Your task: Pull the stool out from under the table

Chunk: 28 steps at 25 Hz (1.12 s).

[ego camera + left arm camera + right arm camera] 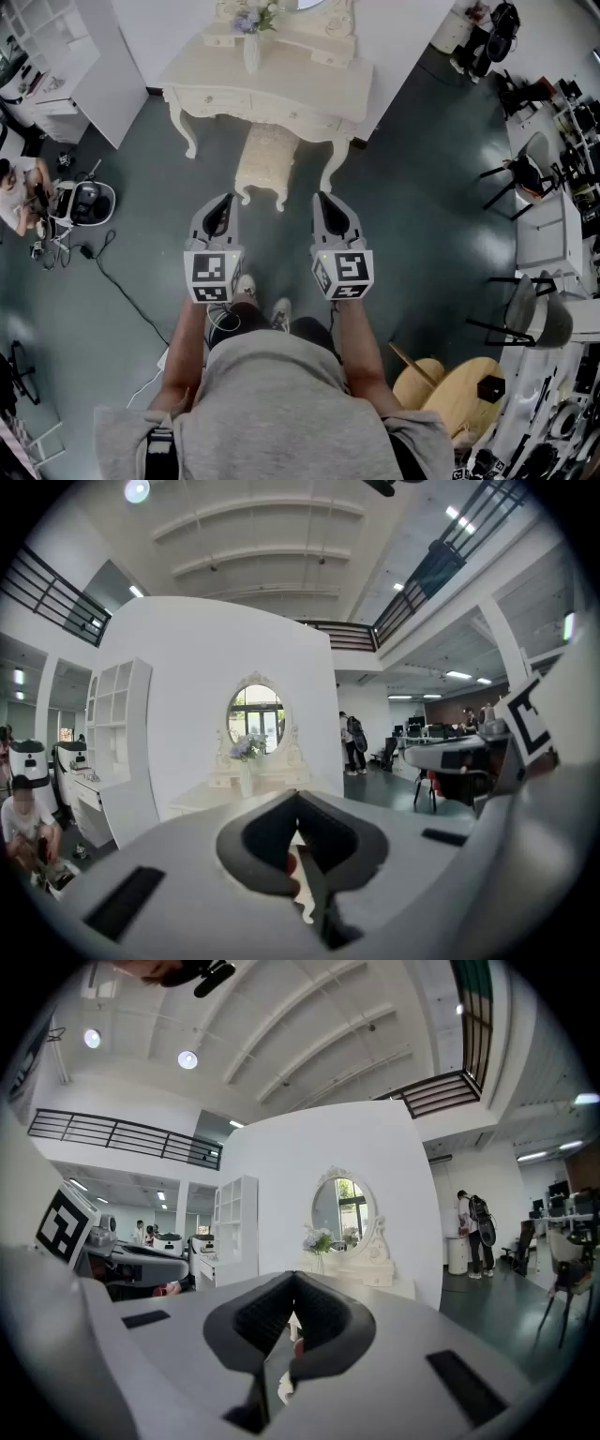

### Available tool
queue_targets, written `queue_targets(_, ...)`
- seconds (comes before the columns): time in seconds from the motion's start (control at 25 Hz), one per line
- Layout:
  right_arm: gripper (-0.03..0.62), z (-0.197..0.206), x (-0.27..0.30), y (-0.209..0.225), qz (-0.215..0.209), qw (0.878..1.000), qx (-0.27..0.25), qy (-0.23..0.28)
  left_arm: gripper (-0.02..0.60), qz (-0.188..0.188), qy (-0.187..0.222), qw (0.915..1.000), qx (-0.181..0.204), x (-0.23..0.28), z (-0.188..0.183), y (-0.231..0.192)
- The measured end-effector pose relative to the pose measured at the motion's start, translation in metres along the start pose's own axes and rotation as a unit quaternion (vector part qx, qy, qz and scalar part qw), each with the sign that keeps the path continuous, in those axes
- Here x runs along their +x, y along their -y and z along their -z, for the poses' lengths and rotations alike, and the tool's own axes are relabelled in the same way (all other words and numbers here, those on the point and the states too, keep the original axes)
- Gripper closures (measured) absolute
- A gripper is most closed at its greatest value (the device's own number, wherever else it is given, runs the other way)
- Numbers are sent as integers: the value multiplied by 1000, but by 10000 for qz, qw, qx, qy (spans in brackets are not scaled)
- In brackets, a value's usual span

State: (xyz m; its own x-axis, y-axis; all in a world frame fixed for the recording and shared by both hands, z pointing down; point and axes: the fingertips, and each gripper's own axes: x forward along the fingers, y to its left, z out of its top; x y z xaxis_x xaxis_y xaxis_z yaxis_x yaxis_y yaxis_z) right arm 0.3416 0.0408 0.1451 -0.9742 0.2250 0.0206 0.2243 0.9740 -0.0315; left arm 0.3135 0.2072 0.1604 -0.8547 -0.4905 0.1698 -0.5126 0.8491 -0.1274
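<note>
A dark grey floor (412, 234) spreads below a white wall, and against it stands a cream dressing table (309, 84) bearing a vase of flowers (251, 42). In the head view the stool (265, 157) sits between the table's front legs, its far end tucked under the top and its near end out over the floor. The left gripper (223, 200) and right gripper (324, 198) hover side by side just short of the stool, touching nothing. The left gripper view shows its jaws pressed together and empty, facing the table and an oval mirror (255, 718). The right gripper view shows its jaws likewise clenched on nothing, aimed at the same mirror.
</note>
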Motion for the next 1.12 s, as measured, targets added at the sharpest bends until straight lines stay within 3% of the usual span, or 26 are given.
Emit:
queue_targets(0.64,580,-3,13,16,-40,9999,119,-11,578,-84,-33,10000,22,14,-6,0)
queue_targets(1.12,580,10,81,33,141,9996,170,-181,578,118,-76,9999,-47,84,-3,-37)
